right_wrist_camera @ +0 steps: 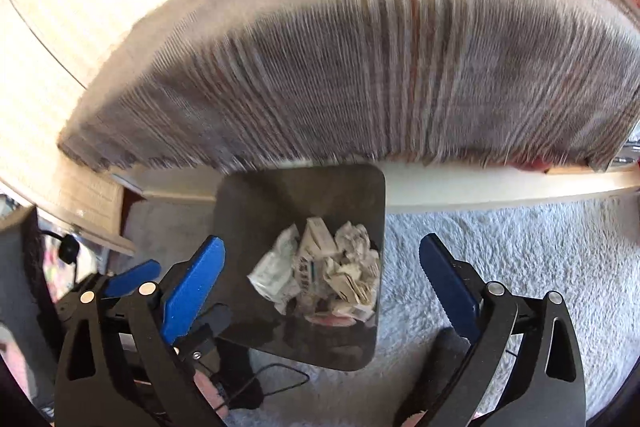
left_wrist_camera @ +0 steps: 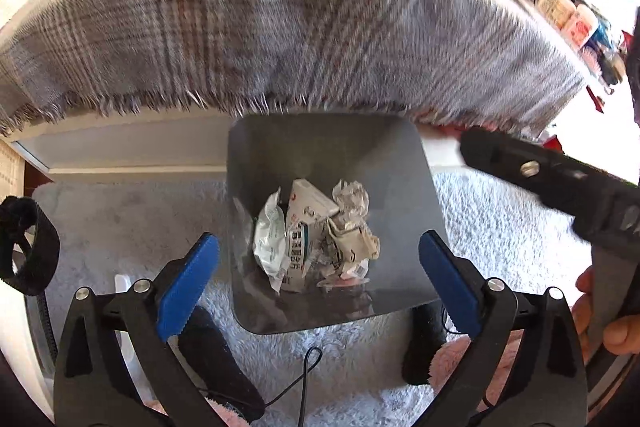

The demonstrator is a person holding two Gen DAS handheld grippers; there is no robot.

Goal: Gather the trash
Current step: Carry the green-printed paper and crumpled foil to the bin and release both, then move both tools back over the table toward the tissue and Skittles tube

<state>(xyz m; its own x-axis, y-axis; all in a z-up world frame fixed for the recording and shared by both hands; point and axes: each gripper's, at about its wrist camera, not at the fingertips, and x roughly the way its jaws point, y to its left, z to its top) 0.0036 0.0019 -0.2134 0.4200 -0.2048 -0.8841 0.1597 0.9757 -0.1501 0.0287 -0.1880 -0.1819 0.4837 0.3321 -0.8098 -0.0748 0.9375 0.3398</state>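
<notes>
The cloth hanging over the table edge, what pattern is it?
Grey plaid cloth with reddish lines and a frayed fringe; clearest in the left wrist view.

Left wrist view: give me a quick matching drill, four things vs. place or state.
Things:
1. trash bin
2. crumpled paper
3. plaid cloth
4. left tool

Places or states:
A. draped over the table edge
B. jaws wide, nothing between them
C. on the fluffy rug, under the table edge
D. lying inside the bin

Pairs: 1-C, 2-D, 3-A, 4-B

Grey plaid cloth (left_wrist_camera: 280,27) draped over table (right_wrist_camera: 480,183) edge; shaggy pale rug (left_wrist_camera: 500,227) below; black cable (left_wrist_camera: 304,371) across rug.
</notes>
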